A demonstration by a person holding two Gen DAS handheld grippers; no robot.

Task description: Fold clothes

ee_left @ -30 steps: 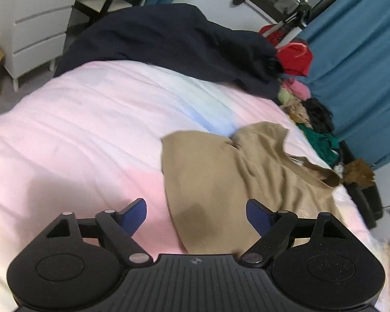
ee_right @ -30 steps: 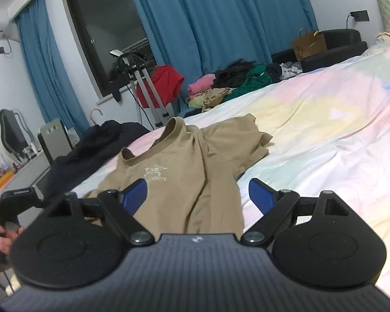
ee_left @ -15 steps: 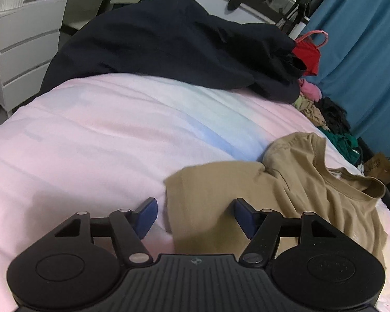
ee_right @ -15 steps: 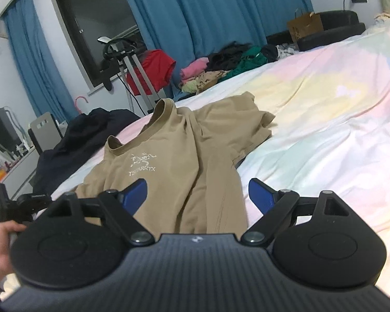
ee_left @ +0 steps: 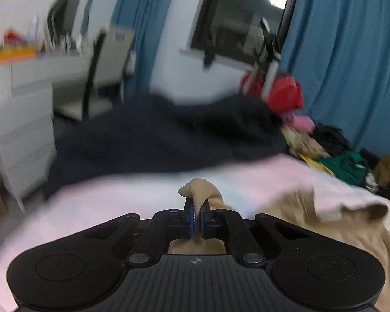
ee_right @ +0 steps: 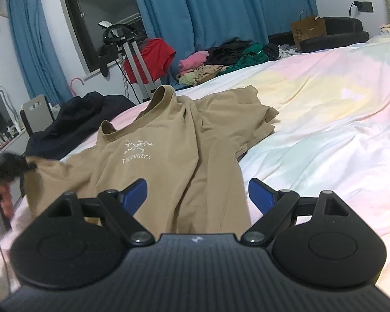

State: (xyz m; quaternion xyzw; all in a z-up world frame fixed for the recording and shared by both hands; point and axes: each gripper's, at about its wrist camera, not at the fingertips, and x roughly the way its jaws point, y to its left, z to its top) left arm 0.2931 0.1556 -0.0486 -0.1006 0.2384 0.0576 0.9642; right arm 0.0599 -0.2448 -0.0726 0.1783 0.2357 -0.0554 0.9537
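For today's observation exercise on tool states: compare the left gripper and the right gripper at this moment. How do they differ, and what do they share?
1. The left gripper has just closed and is shut; the right gripper stands wide open.
2. The left gripper pinches a fold of the tan T-shirt; the right gripper holds nothing, with the shirt lying between its open fingers.
3. The left gripper grips at the shirt's edge; the right gripper hovers over its body.

Shared: black frames, blue pads, both at the same shirt on the bed.

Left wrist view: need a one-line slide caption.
Left gripper shut on a pinched corner of the tan T-shirt, lifting it off the pastel bedspread.
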